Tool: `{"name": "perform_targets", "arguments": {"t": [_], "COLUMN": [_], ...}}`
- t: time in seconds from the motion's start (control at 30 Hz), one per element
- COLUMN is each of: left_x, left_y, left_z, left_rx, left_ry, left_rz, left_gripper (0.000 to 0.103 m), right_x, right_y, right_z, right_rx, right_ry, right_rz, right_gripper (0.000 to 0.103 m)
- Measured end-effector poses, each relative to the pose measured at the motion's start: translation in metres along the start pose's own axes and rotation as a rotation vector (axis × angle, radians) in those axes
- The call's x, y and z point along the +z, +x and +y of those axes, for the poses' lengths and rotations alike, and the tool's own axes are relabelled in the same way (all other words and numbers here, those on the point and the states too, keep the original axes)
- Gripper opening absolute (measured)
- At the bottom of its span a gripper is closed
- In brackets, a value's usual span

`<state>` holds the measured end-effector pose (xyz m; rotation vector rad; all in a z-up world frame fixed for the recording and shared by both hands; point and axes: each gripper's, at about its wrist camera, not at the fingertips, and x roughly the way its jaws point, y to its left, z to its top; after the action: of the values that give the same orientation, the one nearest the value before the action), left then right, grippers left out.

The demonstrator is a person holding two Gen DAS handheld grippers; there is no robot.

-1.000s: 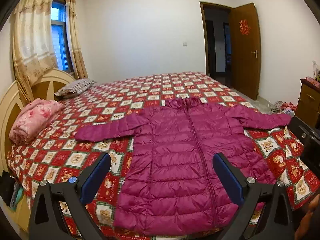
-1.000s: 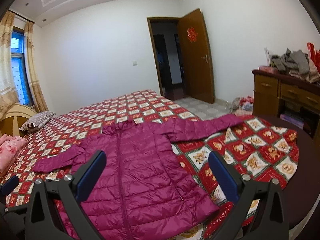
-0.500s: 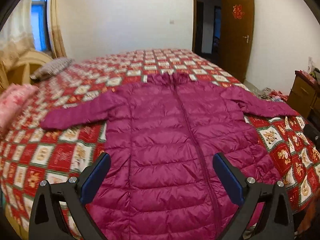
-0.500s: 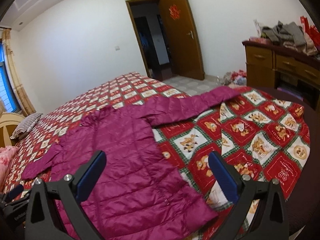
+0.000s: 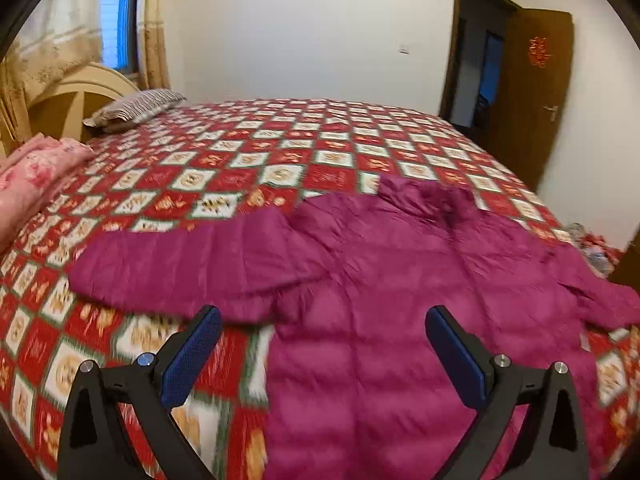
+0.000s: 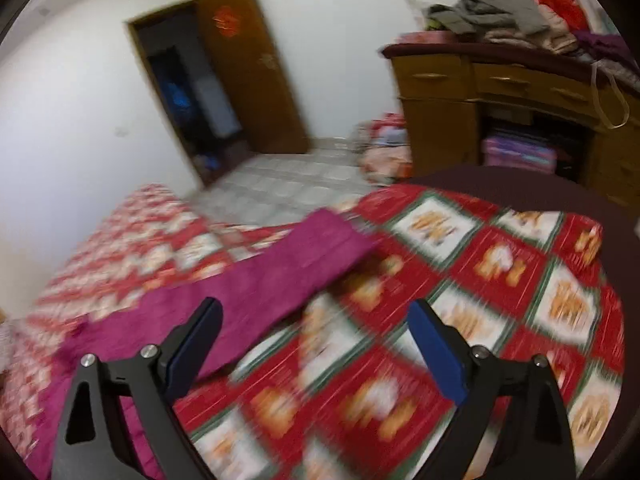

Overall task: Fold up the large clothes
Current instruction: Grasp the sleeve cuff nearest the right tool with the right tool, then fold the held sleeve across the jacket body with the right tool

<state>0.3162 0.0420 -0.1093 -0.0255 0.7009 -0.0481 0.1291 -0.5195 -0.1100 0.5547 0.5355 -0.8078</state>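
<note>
A magenta quilted down jacket [image 5: 400, 300] lies spread flat, front up, on the bed [image 5: 280, 160], sleeves stretched out. My left gripper [image 5: 323, 354] is open and empty, hovering over the jacket's left side, just below the left sleeve [image 5: 180, 268]. My right gripper [image 6: 314, 340] is open and empty, above the bedspread beside the jacket's right sleeve [image 6: 288, 264]. The right wrist view is blurred by motion.
The bed has a red patterned cover. A striped pillow [image 5: 136, 110] and a pink folded quilt [image 5: 36, 176] lie by the headboard. A wooden dresser [image 6: 512, 108] piled with clothes stands to the right. An open door [image 6: 248, 64] is beyond the bed.
Both grippers have moved forward and lower over the bed. The left one swung toward the left sleeve, the right one toward the right sleeve. Both stay open.
</note>
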Motion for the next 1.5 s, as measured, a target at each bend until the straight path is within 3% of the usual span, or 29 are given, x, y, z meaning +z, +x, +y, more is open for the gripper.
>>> {"name": "perform_targets", "arguments": {"t": [0.1, 0.3, 0.4, 0.47, 0.67, 0.83, 1.03, 1.3, 1.5], "left_x": [0.003, -0.012, -0.020, -0.023, -0.028, -0.030, -0.030, -0.030, -0.030], "left_y": [0.038, 0.079, 0.091, 0.099, 0.115, 0.119, 0.118, 0.115, 0.114], "left_z": [-0.002, -0.002, -0.004, -0.001, 0.009, 0.005, 0.009, 0.019, 0.025], "left_rx": [0.037, 0.057, 0.077, 0.054, 0.019, 0.026, 0.004, -0.046, -0.083], "left_ry": [0.031, 0.060, 0.083, 0.066, 0.007, 0.017, -0.002, -0.045, -0.078], "left_rz": [0.033, 0.037, 0.041, 0.070, 0.153, 0.170, 0.166, 0.144, 0.131], "left_gripper": [0.102, 0.102, 0.102, 0.102, 0.102, 0.102, 0.102, 0.102, 0.102], "right_x": [0.012, 0.021, 0.018, 0.016, 0.015, 0.027, 0.025, -0.055, -0.131], "right_y": [0.037, 0.093, 0.109, 0.116, 0.119, 0.084, 0.006, -0.053, -0.067], "right_z": [-0.002, -0.014, -0.010, -0.009, -0.007, 0.021, 0.117, 0.254, 0.323], "right_rx": [-0.069, -0.063, -0.061, -0.060, -0.024, 0.033, 0.195, 0.431, 0.560], "right_ry": [0.005, 0.126, 0.109, 0.097, 0.074, -0.016, -0.273, -0.542, -0.700], "right_rz": [0.012, 0.101, 0.140, 0.148, 0.134, 0.050, -0.055, -0.038, 0.018], "right_gripper": [0.094, 0.082, 0.060, 0.036, 0.014, 0.012, 0.011, 0.011, 0.011]}}
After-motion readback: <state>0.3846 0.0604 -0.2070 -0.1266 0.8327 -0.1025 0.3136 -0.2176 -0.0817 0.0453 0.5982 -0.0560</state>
